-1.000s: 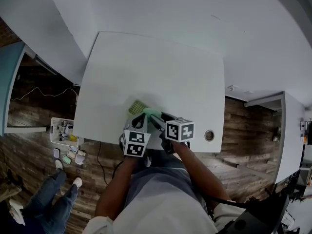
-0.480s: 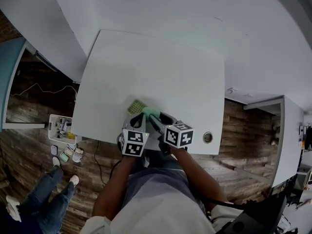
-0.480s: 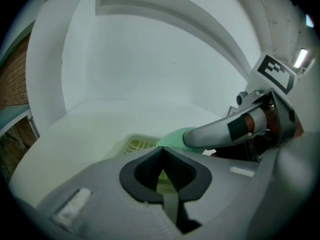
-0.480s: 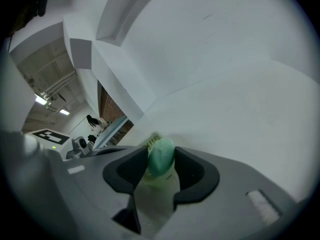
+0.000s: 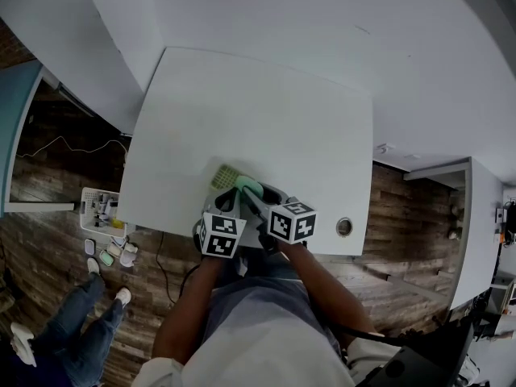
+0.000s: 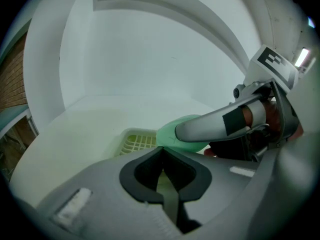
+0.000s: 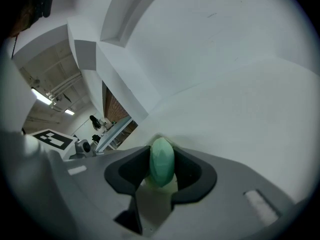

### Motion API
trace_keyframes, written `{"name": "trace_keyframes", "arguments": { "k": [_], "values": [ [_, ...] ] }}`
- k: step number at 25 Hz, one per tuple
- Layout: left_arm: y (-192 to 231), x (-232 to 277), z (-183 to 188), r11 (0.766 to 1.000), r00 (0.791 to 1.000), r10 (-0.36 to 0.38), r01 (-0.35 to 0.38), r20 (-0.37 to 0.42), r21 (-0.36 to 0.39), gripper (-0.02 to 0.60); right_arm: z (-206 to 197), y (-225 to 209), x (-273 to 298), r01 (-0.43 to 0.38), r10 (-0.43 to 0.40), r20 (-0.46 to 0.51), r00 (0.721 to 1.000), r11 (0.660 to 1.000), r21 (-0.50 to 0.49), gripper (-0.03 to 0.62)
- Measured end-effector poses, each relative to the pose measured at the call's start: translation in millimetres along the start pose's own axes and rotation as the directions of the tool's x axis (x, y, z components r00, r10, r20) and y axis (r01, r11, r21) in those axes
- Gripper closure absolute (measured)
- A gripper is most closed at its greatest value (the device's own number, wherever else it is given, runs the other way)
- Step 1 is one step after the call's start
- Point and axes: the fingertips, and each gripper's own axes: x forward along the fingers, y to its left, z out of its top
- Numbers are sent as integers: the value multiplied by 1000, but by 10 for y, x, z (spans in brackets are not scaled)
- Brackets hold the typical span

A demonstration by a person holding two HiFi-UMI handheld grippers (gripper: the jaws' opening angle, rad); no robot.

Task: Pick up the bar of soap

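A pale green bar of soap [image 5: 249,186] sits at the near edge of the white table [image 5: 258,111], next to a yellow-green slatted soap dish [image 5: 226,175]. My right gripper [image 5: 251,190] has the soap [image 7: 162,161] standing on edge between its jaws, which are closing and touch it on both sides. In the left gripper view one right finger [image 6: 210,126] lies across the soap [image 6: 175,135], just behind the dish [image 6: 136,142]. My left gripper [image 5: 226,202] hovers close beside on the left, shut and empty [image 6: 162,169].
A round cable hole [image 5: 344,226] sits in the table near its front right corner. The table's front edge runs just under both grippers. On the wooden floor to the left are a white basket [image 5: 101,214] with small items and a standing person [image 5: 72,337].
The right gripper's marker cube has slid a little to the left, and its jaws have drawn in around the soap. The left gripper has barely moved.
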Motion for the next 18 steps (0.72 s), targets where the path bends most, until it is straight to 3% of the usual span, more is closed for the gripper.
{"name": "trace_keyframes", "arguments": {
  "k": [5,18],
  "values": [
    [-34,8,-6,1000,1000,-7,7,-5,2,580,-64,30,30,28,-31,-36,999,996,-85,462],
    [-36,7,-11,999,1000,-15,15,16,-33,580,-49,52,12,42,-45,-28,999,995,-96,465]
  ]
}}
